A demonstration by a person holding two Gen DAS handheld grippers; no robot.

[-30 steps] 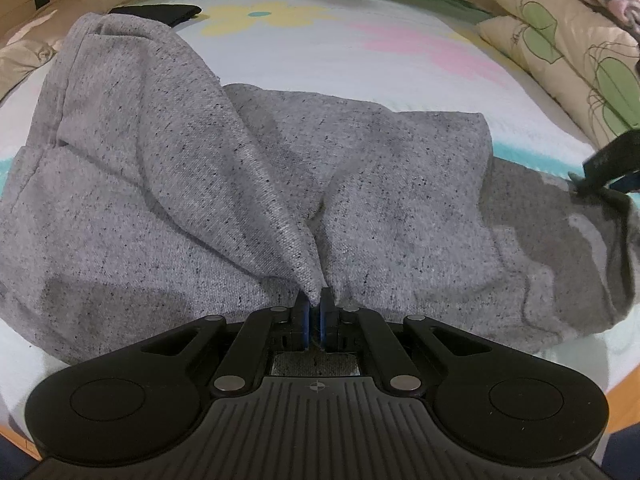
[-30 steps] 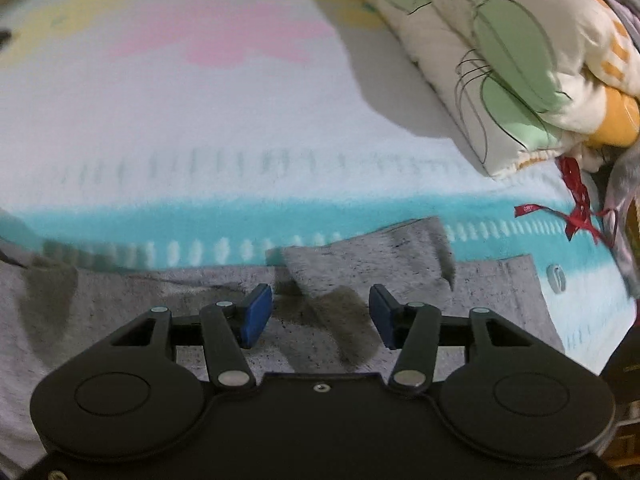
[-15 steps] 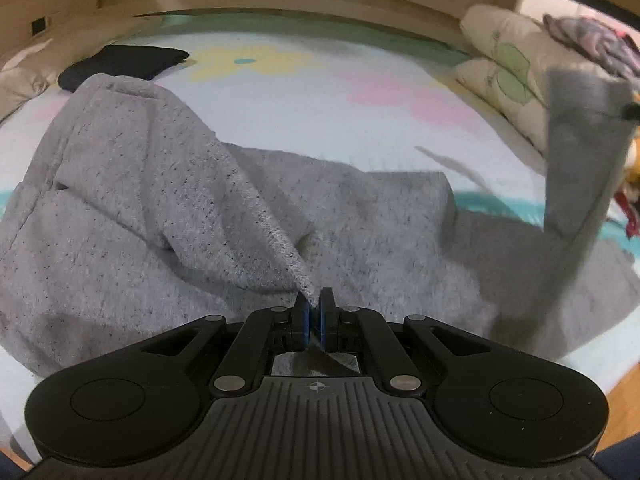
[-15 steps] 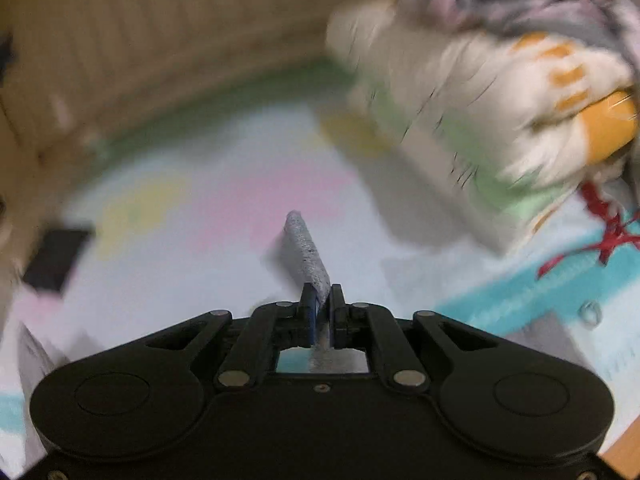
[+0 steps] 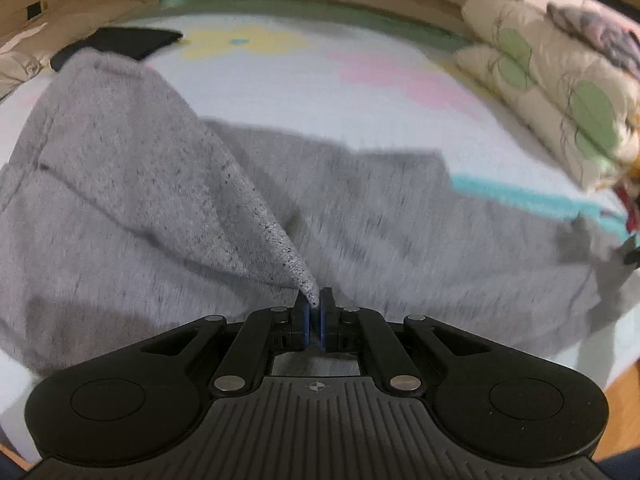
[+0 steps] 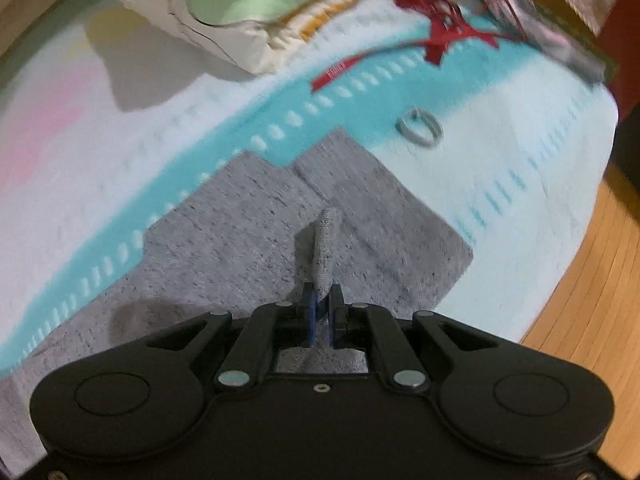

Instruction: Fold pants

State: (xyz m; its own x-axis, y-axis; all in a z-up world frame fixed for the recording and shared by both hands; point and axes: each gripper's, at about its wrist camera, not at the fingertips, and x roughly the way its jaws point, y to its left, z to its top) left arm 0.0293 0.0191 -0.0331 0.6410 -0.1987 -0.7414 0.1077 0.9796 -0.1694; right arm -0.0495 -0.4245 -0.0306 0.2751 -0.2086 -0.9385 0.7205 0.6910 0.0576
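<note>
Grey speckled pants lie across a bed with a pastel patterned cover. My left gripper is shut on a raised fold of the pants cloth, which rises in a ridge up to the left. In the right wrist view, the leg ends of the pants lie flat near the bed's corner. My right gripper is shut on a narrow strip of the grey cloth that sticks up between its blue pads, held low over the leg. The right gripper also shows small at the right edge of the left wrist view.
Folded quilts with green leaf print lie at the bed's right side. A red ribbon and a grey ring rest on the teal stripe. A black item lies at the far left. Wooden floor lies past the bed's corner.
My right gripper closed on the leg cloth, lifted it high, then swung it down low over the leg ends near the bed's corner. The left gripper stayed shut on its fold.
</note>
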